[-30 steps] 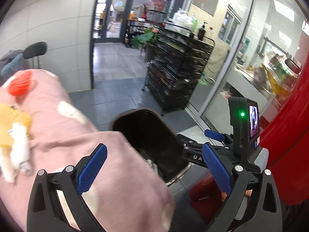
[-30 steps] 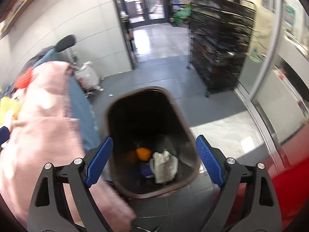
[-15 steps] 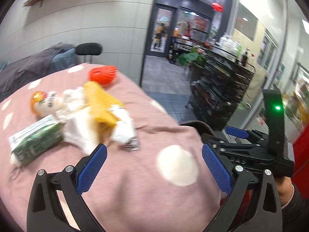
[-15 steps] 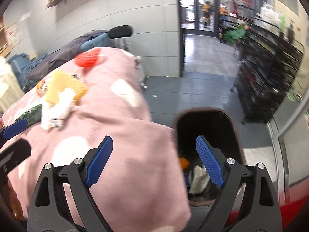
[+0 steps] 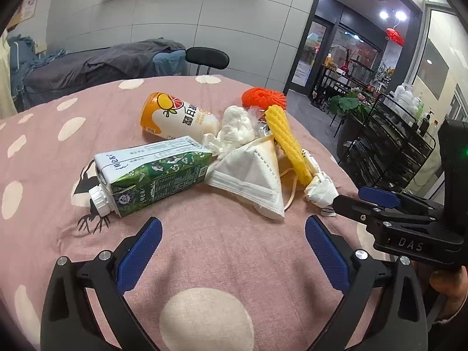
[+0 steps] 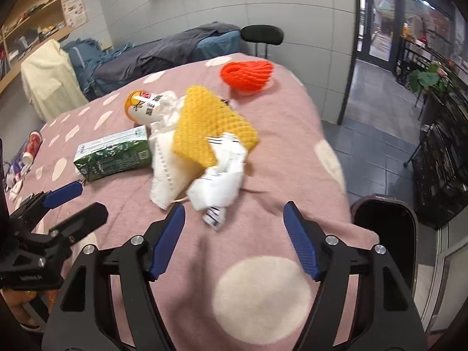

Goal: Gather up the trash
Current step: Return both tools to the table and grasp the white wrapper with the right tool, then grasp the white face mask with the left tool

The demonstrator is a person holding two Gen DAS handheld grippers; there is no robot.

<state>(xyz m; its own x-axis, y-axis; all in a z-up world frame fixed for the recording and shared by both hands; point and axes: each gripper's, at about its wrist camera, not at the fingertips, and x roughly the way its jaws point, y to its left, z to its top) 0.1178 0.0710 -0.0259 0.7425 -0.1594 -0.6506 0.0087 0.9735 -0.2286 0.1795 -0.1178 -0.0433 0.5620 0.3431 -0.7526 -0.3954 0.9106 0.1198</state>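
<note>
Saw a pink spotted table cloth (image 5: 204, 251) with the trash heaped in the middle: green carton (image 5: 152, 175), orange bottle (image 5: 175, 117), white mask (image 5: 251, 175), yellow foam net (image 6: 210, 122), red foam net (image 6: 247, 74), crumpled wrapper (image 6: 219, 175). Left tongs (image 5: 233, 251) gaped wide and empty near the mask; right tongs (image 6: 234, 235) had just been closing, about half open, nothing between them, just short of the wrapper, bin (image 6: 383, 234) at the table's edge. Best, probably, to come down over one piece only, squeeze it in the middle, then lift slowly.

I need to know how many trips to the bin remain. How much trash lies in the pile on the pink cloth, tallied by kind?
Drink containers: 2 (green carton, orange bottle)
Foam fruit nets: 2 (yellow, red)
Face mask: 1
Crumpled white wads: 2 ()
Total: 7
</note>
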